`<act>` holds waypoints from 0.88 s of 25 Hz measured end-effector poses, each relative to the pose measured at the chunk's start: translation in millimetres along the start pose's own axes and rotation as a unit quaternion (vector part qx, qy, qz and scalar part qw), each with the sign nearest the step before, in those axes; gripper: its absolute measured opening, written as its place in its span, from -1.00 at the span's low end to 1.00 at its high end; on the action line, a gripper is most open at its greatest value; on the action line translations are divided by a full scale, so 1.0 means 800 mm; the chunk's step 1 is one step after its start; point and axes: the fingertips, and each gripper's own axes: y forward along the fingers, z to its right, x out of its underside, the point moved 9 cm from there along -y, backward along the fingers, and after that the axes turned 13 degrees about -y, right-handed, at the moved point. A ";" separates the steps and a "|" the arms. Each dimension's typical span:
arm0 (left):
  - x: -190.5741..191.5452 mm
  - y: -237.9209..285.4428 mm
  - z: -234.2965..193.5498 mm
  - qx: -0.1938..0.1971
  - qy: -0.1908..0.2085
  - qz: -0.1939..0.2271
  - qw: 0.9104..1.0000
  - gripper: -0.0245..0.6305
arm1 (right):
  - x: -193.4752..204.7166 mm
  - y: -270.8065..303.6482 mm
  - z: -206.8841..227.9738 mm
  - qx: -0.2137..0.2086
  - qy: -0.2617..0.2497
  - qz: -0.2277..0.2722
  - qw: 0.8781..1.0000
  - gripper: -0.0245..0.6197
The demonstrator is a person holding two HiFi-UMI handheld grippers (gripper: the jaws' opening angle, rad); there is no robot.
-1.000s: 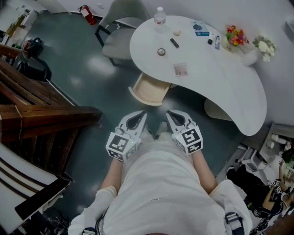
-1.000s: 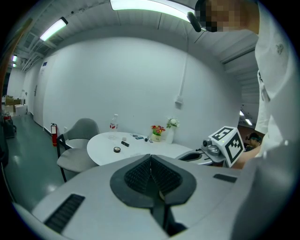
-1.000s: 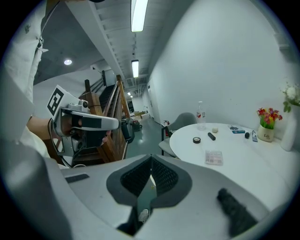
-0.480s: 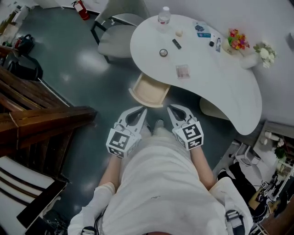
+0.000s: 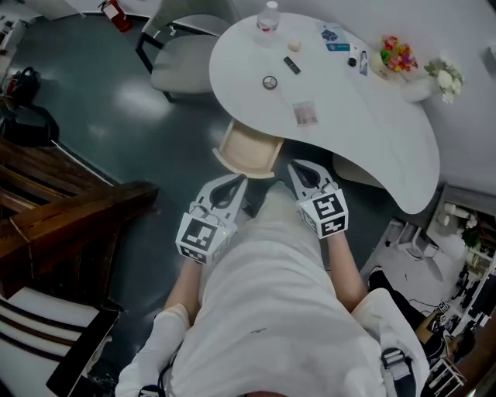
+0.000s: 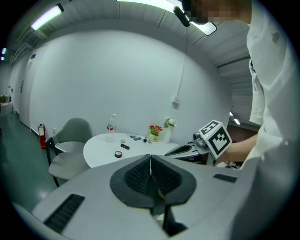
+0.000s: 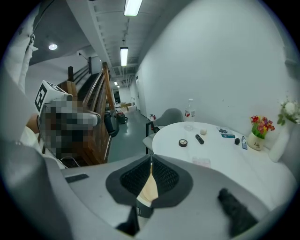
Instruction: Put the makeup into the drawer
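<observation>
The makeup lies on the white curved table: a round compact, a black lipstick tube and a pink palette. The right gripper view shows the same compact, tube and palette. A beige drawer stands pulled out under the table's near edge. My left gripper is shut and empty, just short of the drawer's left side. My right gripper is shut and empty too, at the drawer's right, below the table edge. In each gripper's own view the pads meet: left, right.
A water bottle, small tubes and packets, a flower pot and a white vase stand at the table's far side. A grey chair is left of the table. Dark wooden stairs rise on my left.
The person has stepped closer to the table. Both grippers have moved forward toward the open drawer, the right one further. Both stay shut.
</observation>
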 end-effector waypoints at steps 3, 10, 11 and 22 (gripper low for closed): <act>-0.001 0.007 -0.002 -0.007 -0.009 0.000 1.000 -0.89 | 0.006 0.011 0.018 -0.003 -0.009 -0.009 1.000 -0.88; -0.006 0.042 0.010 -0.050 -0.034 0.020 0.998 -0.89 | 0.016 0.031 0.080 -0.048 -0.051 -0.022 0.997 -0.87; -0.006 0.048 0.014 -0.061 -0.038 0.024 0.997 -0.89 | 0.019 0.034 0.090 -0.059 -0.060 -0.025 0.996 -0.86; 0.001 0.106 0.058 -0.160 -0.087 0.062 0.981 -0.89 | 0.054 0.077 0.181 -0.175 -0.166 -0.053 0.969 -0.46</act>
